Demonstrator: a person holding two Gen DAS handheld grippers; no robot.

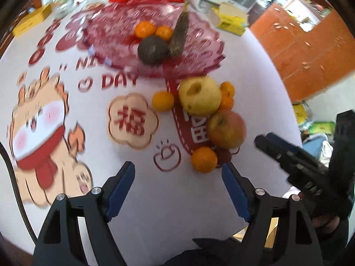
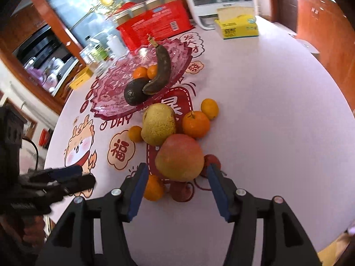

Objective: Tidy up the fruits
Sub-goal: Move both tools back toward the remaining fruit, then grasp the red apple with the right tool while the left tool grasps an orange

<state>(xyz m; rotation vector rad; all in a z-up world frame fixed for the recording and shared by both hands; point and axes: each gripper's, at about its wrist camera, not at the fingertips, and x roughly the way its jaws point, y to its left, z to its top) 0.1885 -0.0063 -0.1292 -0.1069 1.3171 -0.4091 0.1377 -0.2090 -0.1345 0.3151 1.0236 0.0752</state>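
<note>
Across a white printed tablecloth (image 2: 266, 133), loose fruit lies before a pink glass dish (image 2: 106, 102); the right gripper (image 2: 177, 175) stands open astride a red-yellow apple (image 2: 179, 159), pads apparently clear of it, while the left gripper (image 1: 178, 173) gapes empty. That apple looks firm, heavy and smooth, best pinched across its widest middle. Small reddish fruits (image 2: 180, 191) beneath it are half hidden, and the left view is blurred.

pink plate (image 2: 111, 108), orange tangerine (image 2: 195, 124) — blackened banana (image 2: 160, 71)

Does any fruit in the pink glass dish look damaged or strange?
Yes. The banana in the pink glass dish is almost wholly dark brown, so it looks overripe. It leans on the dark avocado, beside two small oranges.
</note>
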